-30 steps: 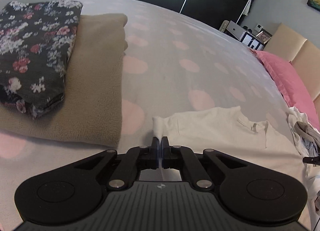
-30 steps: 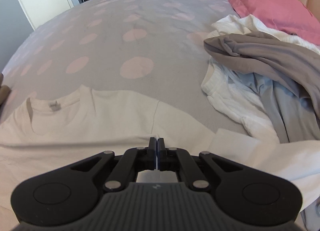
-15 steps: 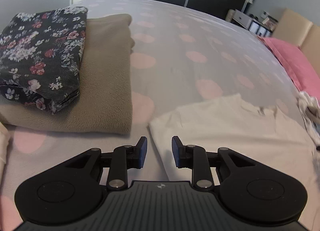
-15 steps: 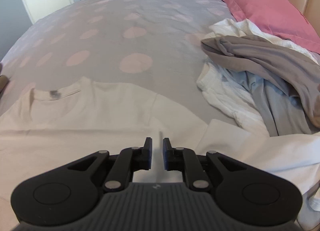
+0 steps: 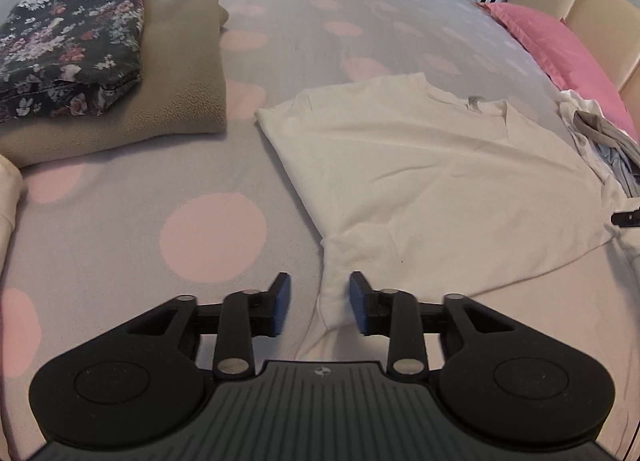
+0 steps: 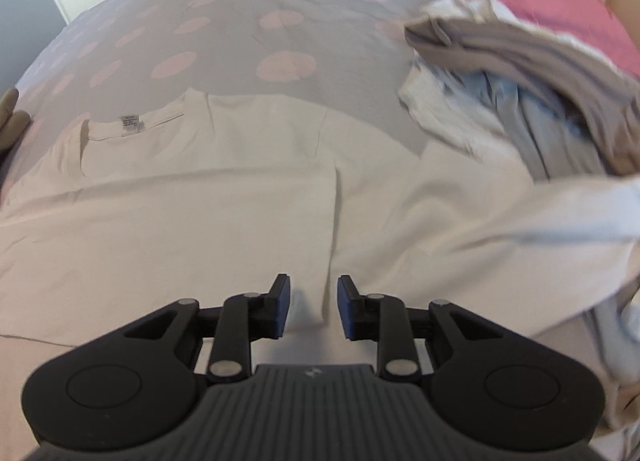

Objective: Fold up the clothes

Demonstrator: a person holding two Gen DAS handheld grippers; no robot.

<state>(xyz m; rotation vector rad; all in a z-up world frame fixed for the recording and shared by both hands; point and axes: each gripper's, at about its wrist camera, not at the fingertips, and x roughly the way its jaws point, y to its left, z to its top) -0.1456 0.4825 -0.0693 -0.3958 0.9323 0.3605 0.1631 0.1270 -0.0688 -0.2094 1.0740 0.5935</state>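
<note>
White T-shirt [image 5: 420, 165], spread flat on bed [image 5: 160, 197]

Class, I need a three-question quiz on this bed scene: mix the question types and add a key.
1. True or false: the floral garment lies on the beige blanket.
2. The collar label of the white T-shirt is: A) hidden B) facing up C) torn off.
3. Fill in: the left gripper and right gripper have jaws that are ____, pads off the cloth.

Key: 1 true; 2 B; 3 opening.
</note>
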